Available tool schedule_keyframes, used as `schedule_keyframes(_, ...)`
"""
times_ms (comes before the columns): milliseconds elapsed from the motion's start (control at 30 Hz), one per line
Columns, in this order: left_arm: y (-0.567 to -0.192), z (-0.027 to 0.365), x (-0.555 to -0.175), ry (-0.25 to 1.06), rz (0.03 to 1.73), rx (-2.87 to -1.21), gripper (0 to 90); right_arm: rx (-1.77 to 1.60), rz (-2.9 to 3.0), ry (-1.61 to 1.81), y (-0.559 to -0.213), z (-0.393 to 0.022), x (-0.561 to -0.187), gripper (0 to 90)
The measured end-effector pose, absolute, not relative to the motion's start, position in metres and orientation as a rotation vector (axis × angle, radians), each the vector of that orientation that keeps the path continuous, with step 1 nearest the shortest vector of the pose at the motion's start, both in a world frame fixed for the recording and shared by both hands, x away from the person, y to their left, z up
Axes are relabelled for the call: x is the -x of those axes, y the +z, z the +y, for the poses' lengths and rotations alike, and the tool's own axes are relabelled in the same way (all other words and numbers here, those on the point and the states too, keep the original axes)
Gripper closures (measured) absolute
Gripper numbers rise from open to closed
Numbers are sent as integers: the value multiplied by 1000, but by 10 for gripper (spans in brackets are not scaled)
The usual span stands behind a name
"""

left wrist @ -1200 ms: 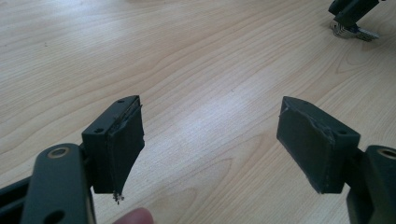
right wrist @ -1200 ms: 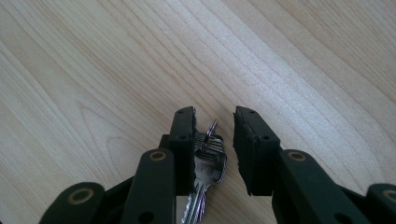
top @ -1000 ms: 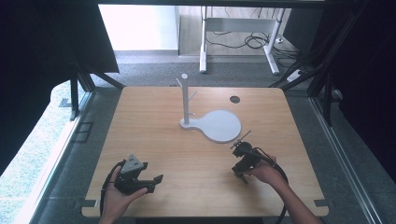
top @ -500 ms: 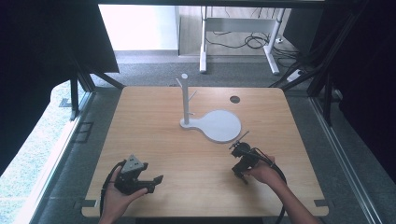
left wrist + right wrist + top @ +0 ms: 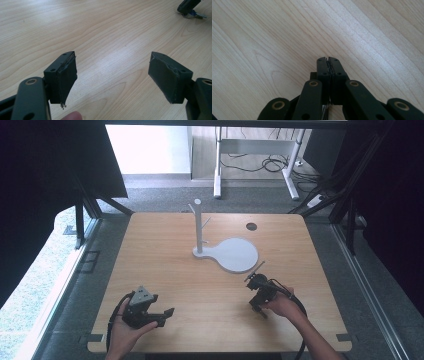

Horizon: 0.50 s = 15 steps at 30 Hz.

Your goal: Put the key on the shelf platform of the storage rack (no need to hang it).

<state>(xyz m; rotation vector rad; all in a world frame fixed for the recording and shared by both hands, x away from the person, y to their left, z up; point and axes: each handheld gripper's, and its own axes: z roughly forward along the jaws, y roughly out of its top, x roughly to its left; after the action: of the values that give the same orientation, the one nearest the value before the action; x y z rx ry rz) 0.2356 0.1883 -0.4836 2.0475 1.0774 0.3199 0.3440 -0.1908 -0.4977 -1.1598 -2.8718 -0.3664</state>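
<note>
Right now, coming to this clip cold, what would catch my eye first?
Probably the white stand, an upright post with pegs on a round flat base, alone at the middle of the wooden table. Next, the two hand-held grippers near the front edge: the left gripper with jaws wide apart over bare wood, and the right gripper with jaws pressed together on nothing.

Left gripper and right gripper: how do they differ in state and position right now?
The left gripper is open, fingers wide apart; the right gripper is shut, fingers pressed together. The left gripper carries a grey three-cornered plate; none is visible on the right gripper. Both are hand-held, empty, above the bare wooden table.
</note>
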Motion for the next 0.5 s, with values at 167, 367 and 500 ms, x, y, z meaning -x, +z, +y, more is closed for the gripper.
schedule_keyframes(167,-484,189,-236,318,1078,-2047,231,1132,-2868,-341,-497,-192,-345,890)
schedule_keyframes(367,-483,189,-235,321,1079,-2042,231,1108,-2874,-321,-494,-193,-344,894)
schedule_keyframes(500,-483,190,-236,319,1081,-2044,231,1107,-2877,-326,-487,-196,-344,894)
